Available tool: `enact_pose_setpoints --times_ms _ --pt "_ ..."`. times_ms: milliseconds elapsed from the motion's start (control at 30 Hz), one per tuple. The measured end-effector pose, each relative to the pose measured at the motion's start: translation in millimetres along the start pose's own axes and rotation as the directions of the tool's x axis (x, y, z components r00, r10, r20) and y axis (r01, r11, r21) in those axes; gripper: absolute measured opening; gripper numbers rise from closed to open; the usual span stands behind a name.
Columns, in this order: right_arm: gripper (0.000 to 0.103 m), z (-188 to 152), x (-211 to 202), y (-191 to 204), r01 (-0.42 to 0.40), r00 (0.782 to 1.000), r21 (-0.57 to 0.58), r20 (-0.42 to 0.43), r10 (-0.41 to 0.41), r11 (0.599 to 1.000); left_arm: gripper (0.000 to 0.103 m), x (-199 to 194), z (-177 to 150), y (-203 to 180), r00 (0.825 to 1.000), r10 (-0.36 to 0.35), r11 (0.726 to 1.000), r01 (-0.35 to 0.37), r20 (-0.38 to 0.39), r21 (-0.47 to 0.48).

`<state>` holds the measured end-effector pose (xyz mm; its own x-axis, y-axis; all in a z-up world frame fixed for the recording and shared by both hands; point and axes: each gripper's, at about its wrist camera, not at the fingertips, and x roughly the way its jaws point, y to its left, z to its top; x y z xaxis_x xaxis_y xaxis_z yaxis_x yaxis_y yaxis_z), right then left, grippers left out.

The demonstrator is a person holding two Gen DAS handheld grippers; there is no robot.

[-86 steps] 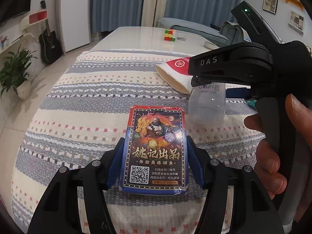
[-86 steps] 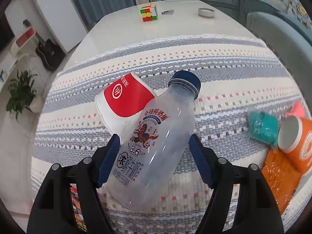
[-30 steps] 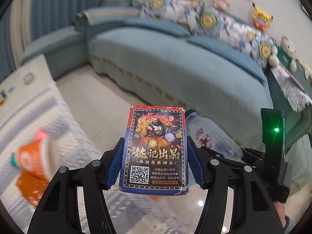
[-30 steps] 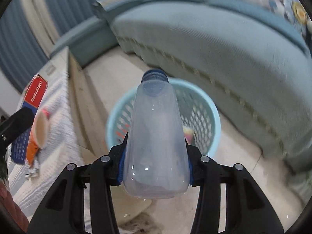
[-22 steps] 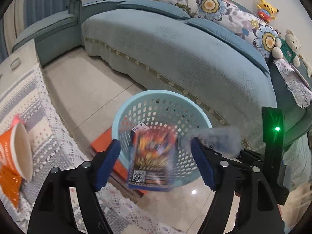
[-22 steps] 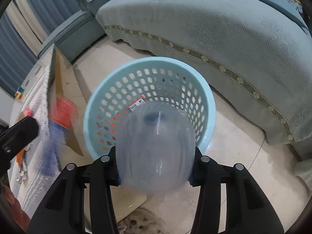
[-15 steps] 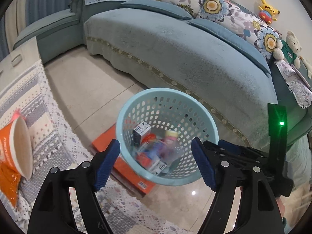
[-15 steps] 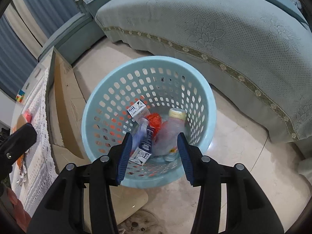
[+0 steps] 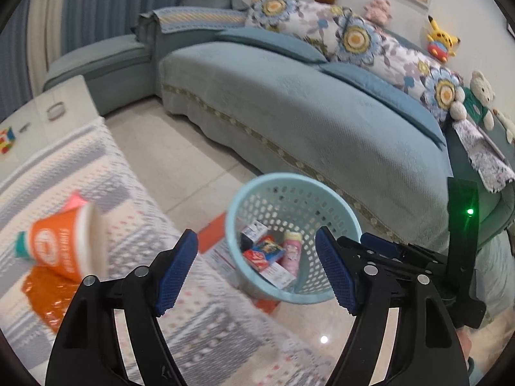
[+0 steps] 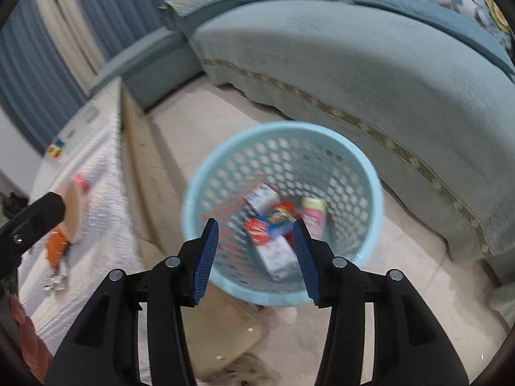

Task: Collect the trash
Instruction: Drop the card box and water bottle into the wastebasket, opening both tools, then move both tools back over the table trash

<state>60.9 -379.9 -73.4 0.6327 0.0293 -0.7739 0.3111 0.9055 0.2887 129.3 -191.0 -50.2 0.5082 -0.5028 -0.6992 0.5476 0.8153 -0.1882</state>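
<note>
Pale-blue basket (image 10: 370, 193) on beige tile floor (image 9: 193, 160) beside teal sofa (image 9: 322, 122); both hand-held grippers spread, empty; contents perhaps cartons.

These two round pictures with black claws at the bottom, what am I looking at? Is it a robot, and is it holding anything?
No robot: a person holds a hand tool with two fingers in each hand, and a wide-angle camera on each tool looks forward along its fingers. One picture comes from the left gripper, the other from the right gripper. The blue pads are the fingertips. Both grippers are open and hold nothing.

Below them stands a light blue basket on the floor beside a sofa. In it lie trash items: small boxes and a pink bottle. To the left a striped cloth covers a table; an orange cup lies on its side there, on an orange wrapper, not yet collected.
</note>
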Motion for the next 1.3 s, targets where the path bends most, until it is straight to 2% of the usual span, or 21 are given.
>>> enact_pose_setpoints --times_ms 167,367,533,600,667,867,967,1067,1133,1200,1267,1300 --pt "0.044 6 -20 52 -0.093 0.993 -0.112 0.059 0.1 0.989 0.073 -45 -5 36 0.996 0.055 0.997 -0.051 0.065 -0.055" --pt "0.044 3 -28 122 -0.167 0.978 -0.259 0.076 0.193 0.951 0.073 -101 -33 102 0.982 0.156 0.977 -0.138 0.103 -0.16" --pt "0.045 -2 -19 176 -0.207 0.97 -0.344 0.05 0.238 0.916 0.073 -122 -73 166 0.973 0.227 0.926 -0.203 0.038 -0.317" --pt "0.045 -6 -13 192 -0.219 0.968 -0.362 0.034 0.248 0.906 0.073 -119 -85 181 0.971 0.24 0.91 -0.224 0.003 -0.35" --pt "0.045 -9 -6 203 -0.223 0.969 -0.374 0.017 0.247 0.9 0.072 -115 -97 190 0.973 0.228 0.906 -0.219 -0.019 -0.363" --pt "0.045 -22 7 217 -0.221 0.972 -0.401 -0.019 0.233 0.889 0.073 -106 -115 186 0.986 0.164 0.936 -0.161 -0.017 -0.314" --pt "0.045 -25 14 222 -0.214 0.975 -0.414 -0.036 0.22 0.884 0.075 -93 -121 178 0.991 0.125 0.962 -0.13 -0.037 -0.241" --pt "0.045 -22 22 226 -0.222 0.974 -0.414 -0.045 0.223 0.883 0.074 -78 -127 170 0.981 0.184 0.972 -0.191 -0.06 -0.134" --pt "0.057 -17 27 229 -0.222 0.973 -0.412 -0.038 0.227 0.884 0.068 -67 -126 170 0.974 0.211 0.971 -0.218 -0.078 -0.096" --pt "0.063 -7 36 234 -0.237 0.969 -0.41 -0.041 0.242 0.881 0.067 -58 -125 171 0.972 0.214 0.973 -0.221 -0.093 -0.073" --pt "0.063 2 48 241 -0.248 0.967 -0.42 -0.049 0.251 0.873 0.056 -52 -127 170 0.972 0.21 0.976 -0.216 -0.106 -0.043" --pt "0.064 6 54 245 -0.249 0.966 -0.424 -0.051 0.252 0.871 0.057 -50 -129 167 0.97 0.215 0.976 -0.219 -0.11 -0.02"
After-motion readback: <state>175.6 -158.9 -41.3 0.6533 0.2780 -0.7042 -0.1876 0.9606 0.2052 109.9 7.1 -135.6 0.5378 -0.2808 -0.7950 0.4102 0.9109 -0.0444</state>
